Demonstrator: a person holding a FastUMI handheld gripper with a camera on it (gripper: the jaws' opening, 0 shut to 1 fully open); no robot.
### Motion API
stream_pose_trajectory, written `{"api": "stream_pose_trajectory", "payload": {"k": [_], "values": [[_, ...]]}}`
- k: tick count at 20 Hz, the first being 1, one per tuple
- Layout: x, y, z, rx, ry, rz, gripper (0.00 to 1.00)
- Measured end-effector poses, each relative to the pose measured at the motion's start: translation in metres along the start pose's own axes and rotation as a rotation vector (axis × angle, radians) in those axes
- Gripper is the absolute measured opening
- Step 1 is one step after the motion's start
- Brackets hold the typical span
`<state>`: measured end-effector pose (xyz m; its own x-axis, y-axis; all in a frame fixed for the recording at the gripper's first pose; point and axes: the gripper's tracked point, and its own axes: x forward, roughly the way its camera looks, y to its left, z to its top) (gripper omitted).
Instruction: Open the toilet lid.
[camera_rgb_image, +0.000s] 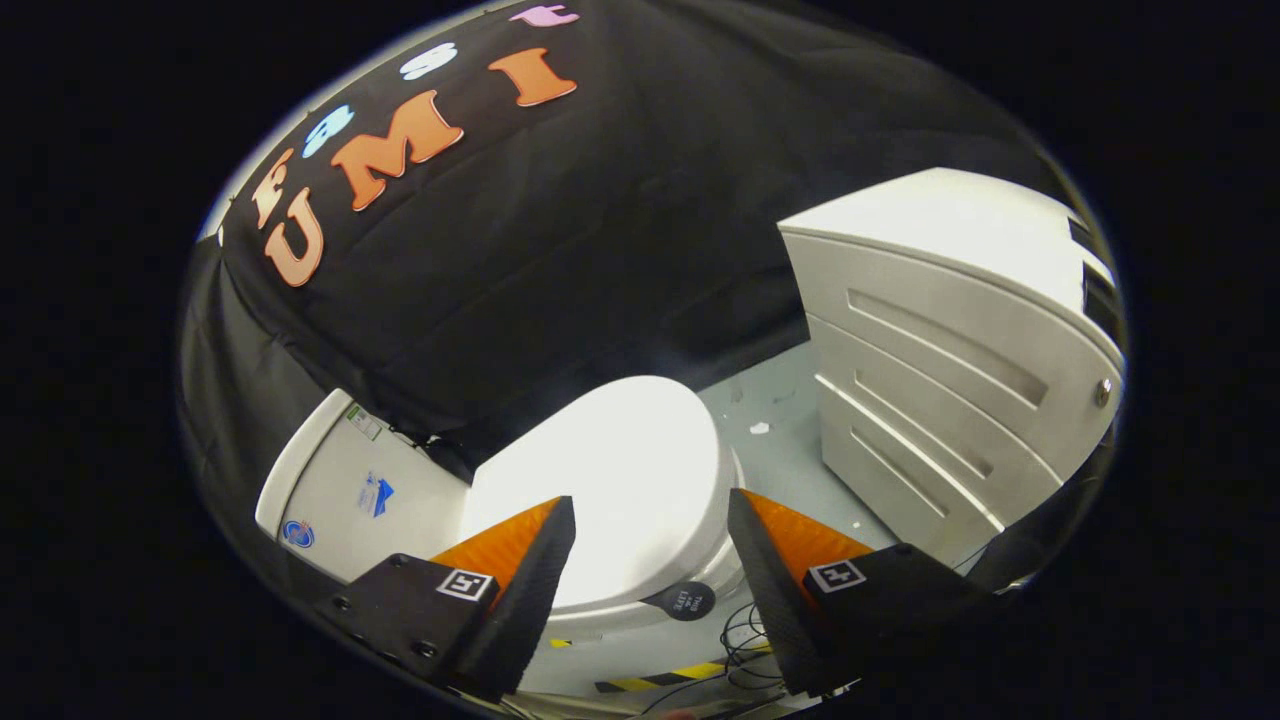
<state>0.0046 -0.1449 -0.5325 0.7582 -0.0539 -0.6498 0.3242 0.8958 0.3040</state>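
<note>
A white toilet stands below me with its lid (610, 470) down flat over the bowl. Its tank (350, 490) is to the left of the lid, with stickers on its top. My gripper (650, 525) hovers above the lid, open, both fingers spread wide with nothing between them. The left fingertip (555, 535) overlaps the lid's near left part in the view, and the right fingertip (745, 530) sits over the lid's right rim. A small dark round tag (688, 600) lies by the bowl's near edge.
A white cabinet (950, 380) with several drawer fronts stands to the right of the toilet. Pale floor (775, 440) runs between them. Black cables (745, 630) and a yellow-black striped tape (660, 680) lie on the floor near the bowl. Black cloth (600, 250) hangs behind.
</note>
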Motion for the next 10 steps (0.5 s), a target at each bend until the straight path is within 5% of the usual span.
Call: {"api": "stream_pose_trajectory", "payload": {"k": [10], "values": [[0.028, -0.042, -0.089, 0.210, 0.191, -0.013, 0.99]]}}
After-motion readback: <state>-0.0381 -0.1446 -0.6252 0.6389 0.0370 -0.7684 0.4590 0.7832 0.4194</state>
